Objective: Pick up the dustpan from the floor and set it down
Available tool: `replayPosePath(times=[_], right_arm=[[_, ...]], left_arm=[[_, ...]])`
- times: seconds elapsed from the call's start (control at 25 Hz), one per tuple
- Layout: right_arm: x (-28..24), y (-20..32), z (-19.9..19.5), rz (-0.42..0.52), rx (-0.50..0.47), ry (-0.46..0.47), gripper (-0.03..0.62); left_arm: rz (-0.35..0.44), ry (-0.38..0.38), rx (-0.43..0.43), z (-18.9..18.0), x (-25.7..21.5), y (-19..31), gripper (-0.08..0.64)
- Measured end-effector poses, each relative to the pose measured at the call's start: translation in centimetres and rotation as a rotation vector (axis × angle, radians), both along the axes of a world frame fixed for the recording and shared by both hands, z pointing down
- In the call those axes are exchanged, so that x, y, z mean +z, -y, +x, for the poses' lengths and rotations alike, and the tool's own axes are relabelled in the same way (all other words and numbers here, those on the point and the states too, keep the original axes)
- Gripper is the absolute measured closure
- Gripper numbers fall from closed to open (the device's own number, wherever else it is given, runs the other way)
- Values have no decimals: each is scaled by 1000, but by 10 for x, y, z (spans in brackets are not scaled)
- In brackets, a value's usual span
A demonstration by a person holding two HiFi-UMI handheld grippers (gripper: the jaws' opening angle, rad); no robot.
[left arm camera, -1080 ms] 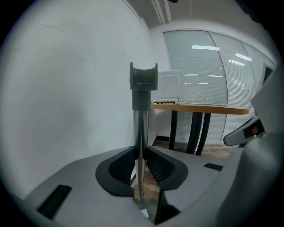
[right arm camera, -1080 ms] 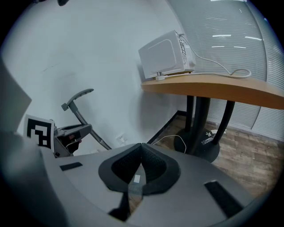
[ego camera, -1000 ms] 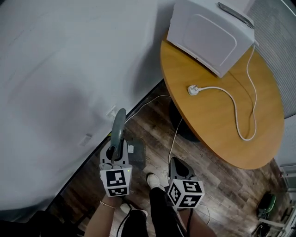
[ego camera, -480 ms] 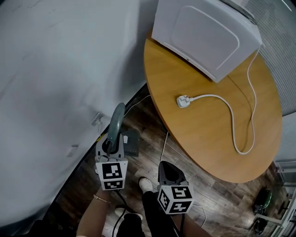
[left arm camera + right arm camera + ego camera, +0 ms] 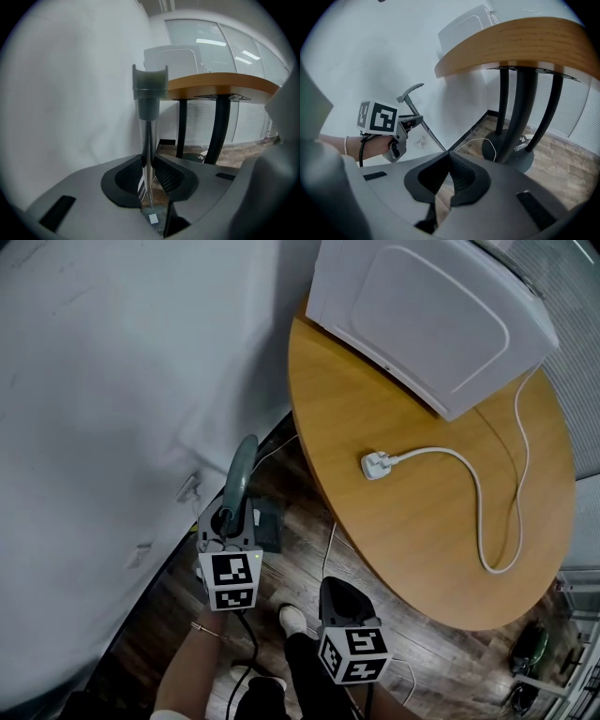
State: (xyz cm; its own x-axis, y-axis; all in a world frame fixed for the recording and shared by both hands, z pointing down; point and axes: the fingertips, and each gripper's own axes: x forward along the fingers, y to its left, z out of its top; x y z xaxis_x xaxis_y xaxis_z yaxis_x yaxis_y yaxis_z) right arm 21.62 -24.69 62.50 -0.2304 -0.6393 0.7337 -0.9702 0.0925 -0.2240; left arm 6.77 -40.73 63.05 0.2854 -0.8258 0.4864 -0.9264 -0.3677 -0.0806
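- The left tongs [image 5: 229,524] are clenching the thin metal shaft [image 5: 148,152] of the dustpan [image 5: 242,474], with the pads pressing on it from both sides.
- The shaft is standing almost upright, and its grey grip [image 5: 150,93] is rising above the tongs, close to a white wall [image 5: 94,381].
- The dustpan's dark pan [image 5: 269,527] is hanging low just beyond the left tongs, between the wall and the edge of the bench [image 5: 412,540]. The views are not showing whether it is touching the wooden floor [image 5: 305,568].
- The right tongs [image 5: 337,589] are clenched with nothing between them, the pad tips meeting. They are hovering over the floor, beside the left tongs but apart from them and from the dustpan.
- The bench is round and wooden, standing on dark legs [image 5: 525,103].
- A white boxy appliance [image 5: 427,320] is sitting at the bench's far edge. Its white cord [image 5: 487,512] is looping across the top and ending in a loose plug [image 5: 375,465].
- The person's white shoe [image 5: 292,617] is showing on the floor between the two tongs.
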Motion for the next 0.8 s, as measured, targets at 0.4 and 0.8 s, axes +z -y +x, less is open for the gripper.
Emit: replayPosePath(times=[0.4, 0.8], right_arm=[[2, 6, -1, -5, -4, -1, 560], [5, 10, 0, -10, -11, -2, 560]], left_arm=[[-17, -12, -19, 6, 10, 25, 469], [-14, -40, -50, 6, 15, 40, 469]])
